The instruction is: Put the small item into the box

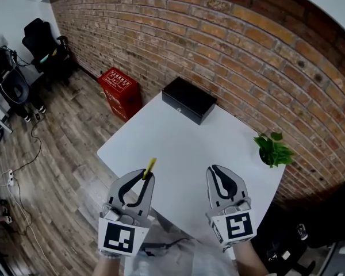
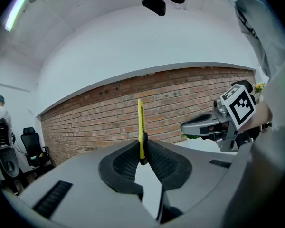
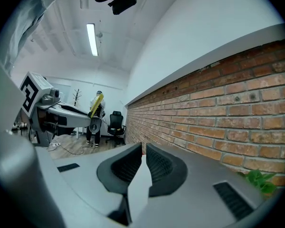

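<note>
My left gripper (image 1: 146, 178) is shut on a thin yellow item (image 1: 149, 168), which sticks up past the jaw tips. In the left gripper view the yellow item (image 2: 141, 129) stands upright, pinched at its lower end between the black pads (image 2: 128, 161). My right gripper (image 1: 216, 173) hangs beside it over the table's near part, jaws nearly together with nothing between them. A black box (image 1: 189, 99) with its lid shut lies at the far edge of the white table (image 1: 184, 154), well ahead of both grippers. The right gripper view shows the left gripper (image 3: 92, 120) and the yellow item (image 3: 96, 103).
A small green plant (image 1: 273, 149) stands at the table's right edge. A brick wall (image 1: 230, 50) runs behind the table. A red case (image 1: 121, 92) sits on the wooden floor to the left, with black chairs (image 1: 43, 48) farther off and cables on the floor.
</note>
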### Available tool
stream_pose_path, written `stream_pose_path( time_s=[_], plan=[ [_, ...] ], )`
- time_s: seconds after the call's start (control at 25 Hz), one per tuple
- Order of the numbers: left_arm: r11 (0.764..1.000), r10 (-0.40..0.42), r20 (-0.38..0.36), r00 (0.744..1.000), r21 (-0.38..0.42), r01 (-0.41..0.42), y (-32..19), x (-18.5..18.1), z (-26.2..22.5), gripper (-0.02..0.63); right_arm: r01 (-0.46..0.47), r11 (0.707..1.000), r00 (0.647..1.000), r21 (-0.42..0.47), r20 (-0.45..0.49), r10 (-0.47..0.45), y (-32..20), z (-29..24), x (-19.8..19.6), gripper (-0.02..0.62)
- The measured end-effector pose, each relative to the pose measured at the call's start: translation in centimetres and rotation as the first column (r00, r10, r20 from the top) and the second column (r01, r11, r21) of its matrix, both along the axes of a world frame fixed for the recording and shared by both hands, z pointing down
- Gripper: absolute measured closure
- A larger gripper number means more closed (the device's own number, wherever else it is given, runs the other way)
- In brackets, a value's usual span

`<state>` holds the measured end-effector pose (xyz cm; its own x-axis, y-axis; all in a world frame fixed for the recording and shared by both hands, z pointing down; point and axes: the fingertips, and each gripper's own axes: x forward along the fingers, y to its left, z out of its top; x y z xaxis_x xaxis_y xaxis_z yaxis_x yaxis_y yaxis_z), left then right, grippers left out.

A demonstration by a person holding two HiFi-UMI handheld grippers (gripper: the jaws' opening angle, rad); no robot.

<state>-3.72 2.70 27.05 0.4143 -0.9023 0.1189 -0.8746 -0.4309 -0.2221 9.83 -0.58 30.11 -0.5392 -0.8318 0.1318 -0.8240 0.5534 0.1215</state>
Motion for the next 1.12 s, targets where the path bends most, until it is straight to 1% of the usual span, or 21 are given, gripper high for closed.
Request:
stream_pose_path(
  time_s=[0.32, 0.56, 0.8, 1.12],
  plan=[
    [0.998, 0.054, 0.031, 0.998, -0.015, -0.054, -5.1, -2.4, 1.4, 0.545, -0.057, 0.998, 0.998, -0.034, -0.002, 0.057, -5.1, 1.8, -1.9, 0.538],
    [0.995, 0.086, 0.060, 0.995, -0.052, -0.083, -9.6, -4.0, 3.1, 0.545, -0.083, 0.994, 0.996, -0.072, -0.017, 0.082, -9.7, 4.2, -4.0, 0.538],
    [0.991, 0.118, 0.067, 0.991, -0.068, -0.114, -14.1, -5.4, 5.1, 0.545, -0.117, 0.988, 0.993, -0.102, -0.024, 0.115, -14.6, 6.6, -5.9, 0.538],
    [0.983, 0.162, 0.061, 0.985, -0.099, -0.156, -19.9, -6.7, 7.8, 0.545, -0.165, 0.975, 0.986, -0.152, -0.044, 0.160, -20.9, 10.5, -7.4, 0.538]
  ],
)
